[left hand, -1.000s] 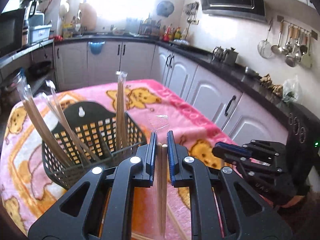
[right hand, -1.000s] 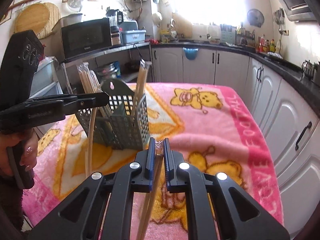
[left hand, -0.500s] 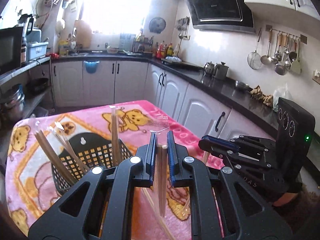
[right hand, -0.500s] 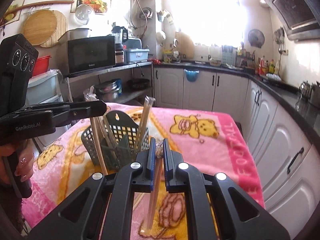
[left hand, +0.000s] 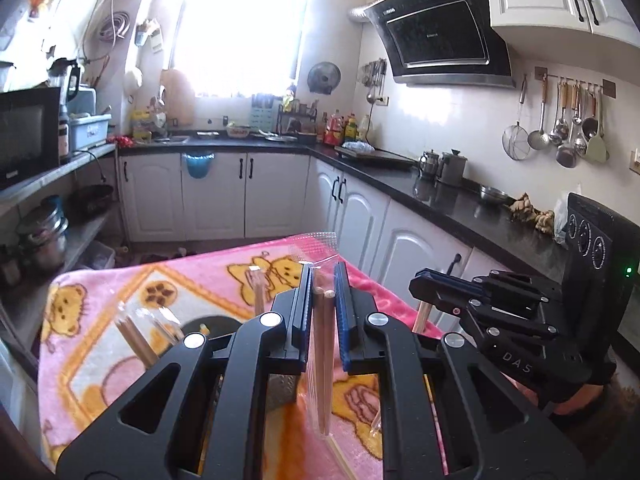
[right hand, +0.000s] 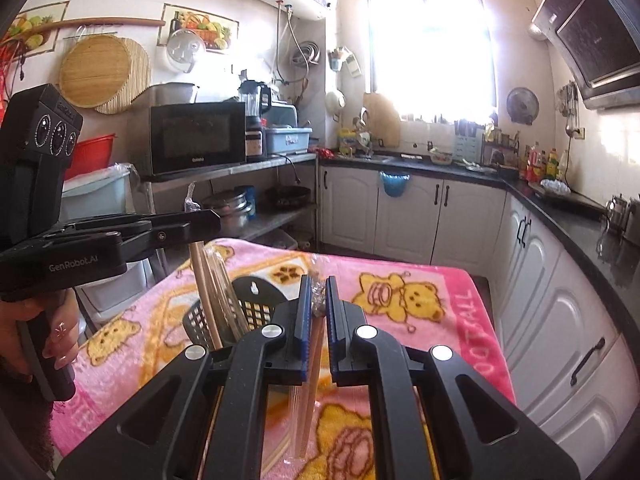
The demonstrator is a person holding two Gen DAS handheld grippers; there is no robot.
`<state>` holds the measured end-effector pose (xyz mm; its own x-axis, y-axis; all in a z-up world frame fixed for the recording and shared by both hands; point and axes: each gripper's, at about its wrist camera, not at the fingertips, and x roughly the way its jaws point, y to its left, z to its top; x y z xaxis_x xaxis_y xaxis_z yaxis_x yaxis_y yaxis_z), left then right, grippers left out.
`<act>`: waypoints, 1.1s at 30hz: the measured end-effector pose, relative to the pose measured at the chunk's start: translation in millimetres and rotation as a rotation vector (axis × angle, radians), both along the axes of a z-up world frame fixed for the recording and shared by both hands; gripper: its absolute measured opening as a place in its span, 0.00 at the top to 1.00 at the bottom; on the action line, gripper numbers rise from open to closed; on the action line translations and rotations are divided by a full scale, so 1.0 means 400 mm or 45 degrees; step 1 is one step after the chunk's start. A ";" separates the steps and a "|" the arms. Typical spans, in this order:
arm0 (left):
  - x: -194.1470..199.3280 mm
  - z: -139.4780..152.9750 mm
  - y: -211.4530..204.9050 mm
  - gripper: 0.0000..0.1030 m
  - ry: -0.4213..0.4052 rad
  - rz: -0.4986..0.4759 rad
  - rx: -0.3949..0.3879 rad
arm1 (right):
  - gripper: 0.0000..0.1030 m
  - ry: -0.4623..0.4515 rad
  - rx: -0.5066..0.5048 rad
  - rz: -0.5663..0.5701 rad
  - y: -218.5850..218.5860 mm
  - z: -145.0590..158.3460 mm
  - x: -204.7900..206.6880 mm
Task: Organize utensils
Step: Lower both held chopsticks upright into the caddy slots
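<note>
Kitchen setting — white cabinets, dark counters, bright window at the back. Pink bear-print blanket (right hand: pixel 420 280) is spread over the surface, and a dark slotted utensil basket (right hand: pixel 244 312) is stood on it, left of centre in the right wrist view.

Left gripper (left hand: pixel 322 304) is held above the blanket, fingers pointing forward and level; its blue-padded jaws are closed on a pair of wrapped chopsticks (left hand: pixel 323 360), which hang down between the fingers, the clear sleeve projecting above the jaws. From the right wrist view, the same gripper (right hand: pixel 200 224) is seen at the left, held by a hand (right hand: pixel 52 328) around its handle, with the sticks dangling toward the basket.

Right gripper (right hand: pixel 316 308) is likewise held level over the blanket, jaws clamped on a second wrapped pair (right hand: pixel 310 380) that hangs downward. In the left wrist view it (left hand: pixel 424 284) is seen to the right, a stick end showing below its tip.

Several more wrapped chopsticks (right hand: pixel 218 292) are stood leaning in the basket — whether either held pair touches the basket cannot be told.
</note>
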<state>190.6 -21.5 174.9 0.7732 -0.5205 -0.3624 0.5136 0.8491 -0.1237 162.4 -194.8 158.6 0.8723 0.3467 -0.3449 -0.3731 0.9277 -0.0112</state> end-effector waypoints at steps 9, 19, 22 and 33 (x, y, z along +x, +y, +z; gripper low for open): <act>0.005 0.075 0.039 0.93 -0.082 0.047 0.004 | 0.93 -0.073 0.014 0.040 0.042 0.083 0.017; 0.028 0.128 0.093 0.93 -0.143 0.136 -0.003 | 0.93 -0.146 0.024 0.062 0.085 0.170 0.072; 0.040 0.130 0.104 0.93 -0.145 0.154 -0.009 | 0.93 -0.165 0.035 0.060 0.094 0.193 0.089; 0.106 0.101 0.131 0.93 -0.124 0.235 -0.029 | 0.93 -0.224 0.091 0.039 0.101 0.230 0.159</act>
<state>233.1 30.9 215.3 0.8868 -0.3743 -0.2710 0.3603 0.9273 -0.1015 225.9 -154.3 250.5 0.9057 0.3919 -0.1617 -0.3991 0.9168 -0.0132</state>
